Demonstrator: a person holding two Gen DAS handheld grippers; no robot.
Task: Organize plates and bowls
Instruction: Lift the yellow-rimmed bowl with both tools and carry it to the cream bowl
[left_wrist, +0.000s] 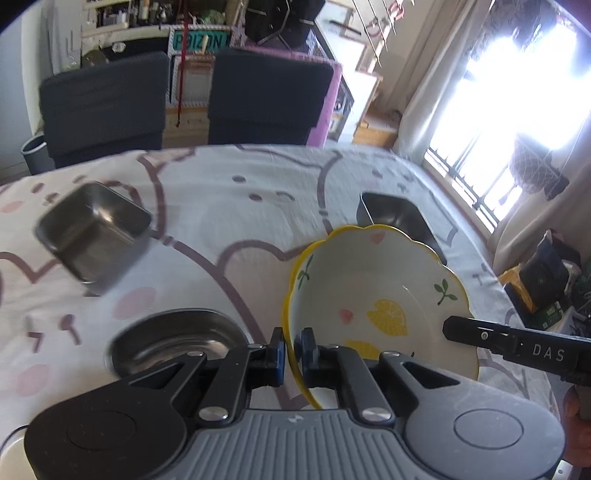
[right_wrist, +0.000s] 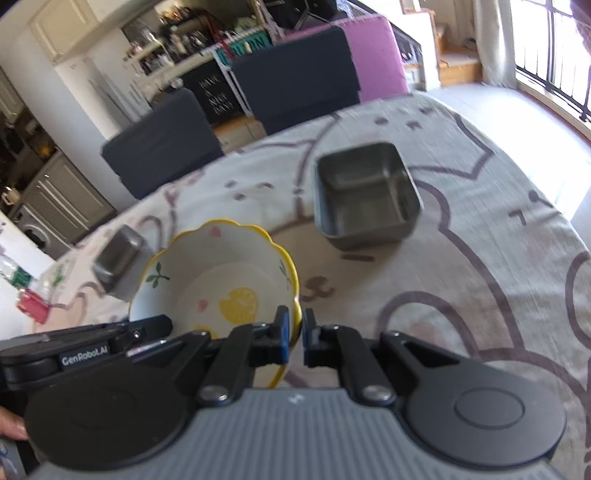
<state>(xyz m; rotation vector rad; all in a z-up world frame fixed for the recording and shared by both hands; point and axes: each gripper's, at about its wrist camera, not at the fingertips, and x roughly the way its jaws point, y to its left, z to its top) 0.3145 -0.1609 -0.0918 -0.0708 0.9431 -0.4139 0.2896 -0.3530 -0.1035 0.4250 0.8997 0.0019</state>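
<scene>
Both grippers sit nearest the lenses, each pinched onto the rim of the same yellow-edged bowl (left_wrist: 380, 295). Seen from the left wrist, the left gripper (left_wrist: 292, 345) has its blue pads nearly together, with the bowl's scalloped wall standing between them. The right gripper (right_wrist: 294, 332), in its own view, is just as narrow, clamped on the opposite edge, one pad inside the bowl and one outside. The bowl hangs tilted over the patterned tablecloth (right_wrist: 461, 258), its lemon-painted inside facing the cameras; whether its base touches the cloth I cannot tell.

Three metal pieces lie around it. A square steel tin (left_wrist: 94, 232) sits well to the left, a second square tin (right_wrist: 365, 195) lies beyond the bowl toward the window, and a shallow steel dish (left_wrist: 177, 341) rests just beside the left gripper.

My guess is that the bowl is being carried toward a stacking spot. To do this well, both hands should move together at one pace, so neither pinch twists the glazed, slippery rim. Level the bowl before lowering it, set the base down fully, then release one side at a time. Steer clear of the steel dish on the way.
</scene>
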